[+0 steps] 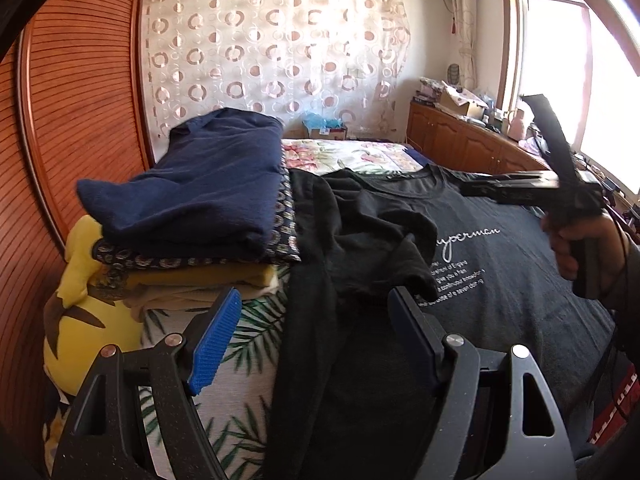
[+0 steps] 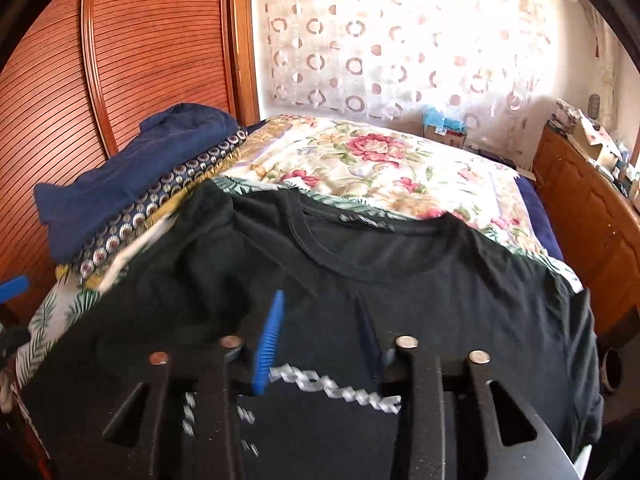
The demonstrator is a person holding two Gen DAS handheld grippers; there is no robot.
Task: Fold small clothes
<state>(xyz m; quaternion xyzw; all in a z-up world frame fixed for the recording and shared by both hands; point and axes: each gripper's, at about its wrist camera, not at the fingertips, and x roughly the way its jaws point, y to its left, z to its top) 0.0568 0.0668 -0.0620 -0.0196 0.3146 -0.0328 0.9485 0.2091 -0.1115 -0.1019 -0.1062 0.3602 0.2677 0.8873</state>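
A black cotton T-shirt with white printed lettering (image 1: 500, 272) lies spread front-up on a bed covered by a palm-leaf and floral patterned sheet (image 2: 360, 160). Its round neckline points toward the far end of the bed. The shirt's sleeve on the wardrobe side (image 1: 384, 240) is folded inward and lies bunched over the chest, partly covering the lettering.

The left claw (image 1: 316, 340), black with ribbed blue pads, hovers just above the near edge of that folded sleeve. Its two fingers stand well apart and grip nothing.

The right claw (image 2: 320, 344), of the same build, hangs over the middle of the shirt, above the lettering. Its fingers are also apart and empty. In the left wrist view the person's right hand (image 1: 580, 248) shows wrapped around that claw's handle, raised over the shirt.

Beside the shirt, against a reddish-brown slatted wooden wardrobe (image 1: 80, 120), sits a stack of folded clothes: a navy blue knitted garment (image 1: 208, 184) on top, a dark circle-patterned fabric (image 1: 280, 232) beneath it, then a yellow piece (image 1: 200, 276). The shirt's edge touches the stack.
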